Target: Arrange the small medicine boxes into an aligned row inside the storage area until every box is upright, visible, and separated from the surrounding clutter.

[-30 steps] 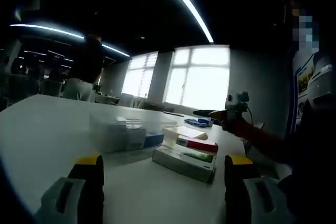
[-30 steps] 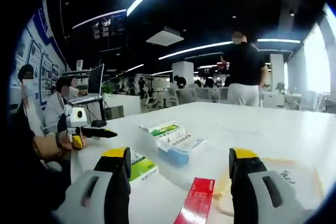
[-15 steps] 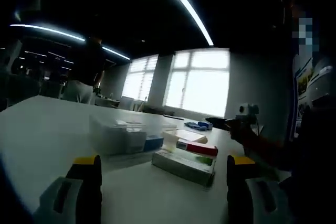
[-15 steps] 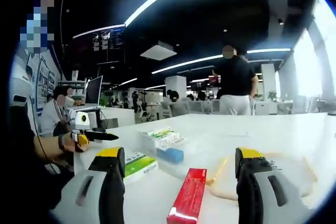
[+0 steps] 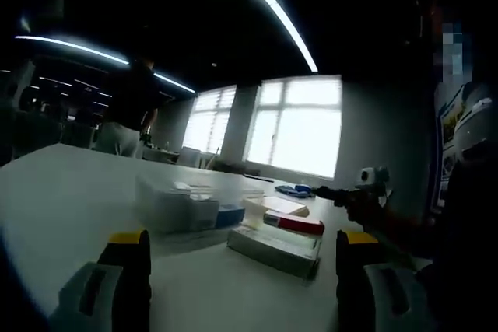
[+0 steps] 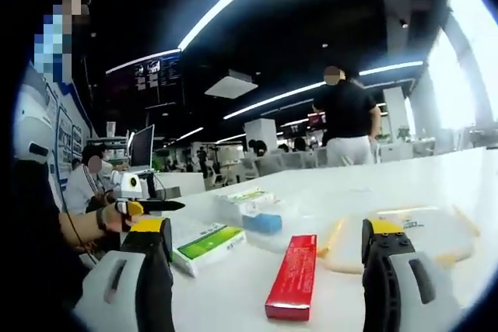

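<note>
My left gripper [image 5: 243, 258] is open over the white table, nothing between its jaws. Ahead of it a green-and-white medicine box [image 5: 274, 242] lies flat, with a red box [image 5: 296, 224] behind it and a blue box [image 5: 229, 214] beside a clear storage container [image 5: 173, 204]. My right gripper [image 6: 267, 250] is also open. A red box [image 6: 293, 276] lies flat between its jaws. The green-and-white box [image 6: 208, 242] lies to its left, the blue box [image 6: 262, 223] and the clear container [image 6: 247, 201] beyond. Each gripper shows in the other's view, held in a hand.
A clear lid with yellowish edges [image 6: 408, 229] lies on the table [image 6: 436, 184] to the right. A person in black [image 6: 348, 126] stands beyond the table. Another person [image 6: 89, 183] sits at a desk with a laptop [image 6: 142, 145]. Bright windows [image 5: 296, 126] are behind.
The right gripper view has shifted, so the red box now lies fuller between its jaws. In the left gripper view the other gripper has drifted right and lower. The boxes stayed put.
</note>
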### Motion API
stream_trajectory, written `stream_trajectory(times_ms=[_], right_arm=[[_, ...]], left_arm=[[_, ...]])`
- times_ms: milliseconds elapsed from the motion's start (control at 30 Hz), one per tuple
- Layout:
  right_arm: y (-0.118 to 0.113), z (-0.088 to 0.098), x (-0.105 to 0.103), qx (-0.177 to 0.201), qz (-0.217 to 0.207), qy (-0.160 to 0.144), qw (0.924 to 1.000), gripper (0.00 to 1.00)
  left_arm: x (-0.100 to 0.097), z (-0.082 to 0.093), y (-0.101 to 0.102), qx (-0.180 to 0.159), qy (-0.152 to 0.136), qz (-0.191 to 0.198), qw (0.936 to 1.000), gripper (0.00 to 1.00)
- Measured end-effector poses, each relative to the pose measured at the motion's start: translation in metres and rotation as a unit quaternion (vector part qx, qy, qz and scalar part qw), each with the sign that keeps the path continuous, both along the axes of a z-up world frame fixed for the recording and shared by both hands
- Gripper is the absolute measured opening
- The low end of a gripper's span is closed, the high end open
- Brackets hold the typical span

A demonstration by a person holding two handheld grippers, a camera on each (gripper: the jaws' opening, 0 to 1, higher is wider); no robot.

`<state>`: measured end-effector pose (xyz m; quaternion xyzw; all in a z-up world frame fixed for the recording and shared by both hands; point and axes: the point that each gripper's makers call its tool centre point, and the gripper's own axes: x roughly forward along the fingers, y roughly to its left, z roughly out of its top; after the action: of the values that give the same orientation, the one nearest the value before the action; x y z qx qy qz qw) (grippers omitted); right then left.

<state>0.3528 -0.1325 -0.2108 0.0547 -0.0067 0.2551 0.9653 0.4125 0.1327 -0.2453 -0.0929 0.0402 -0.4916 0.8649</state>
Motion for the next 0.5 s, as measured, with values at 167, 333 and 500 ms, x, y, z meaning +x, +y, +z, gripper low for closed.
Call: stream_trajectory(times_ms=[167,333,500], right_arm=[[0.007,0.007,-0.002,0.001,0.005,-0.005,1.0,1.0],[0.031,-0.002,-0.002,-0.038,0.014,-0.001,0.9992,1.0],[0.056,-0.025,0.002,-0.093,0.011,0.028,0.9952,1.0]], left_arm=[[-0.001,0.001,0.0,-0.002,-0.001,0.002,1.0,0.99],[0.0,0.001,0.001,-0.005,0.0,0.003,1.0,0.99],[0.0,0.001,0.001,-0.005,0.0,0.004,1.0,0.99]])
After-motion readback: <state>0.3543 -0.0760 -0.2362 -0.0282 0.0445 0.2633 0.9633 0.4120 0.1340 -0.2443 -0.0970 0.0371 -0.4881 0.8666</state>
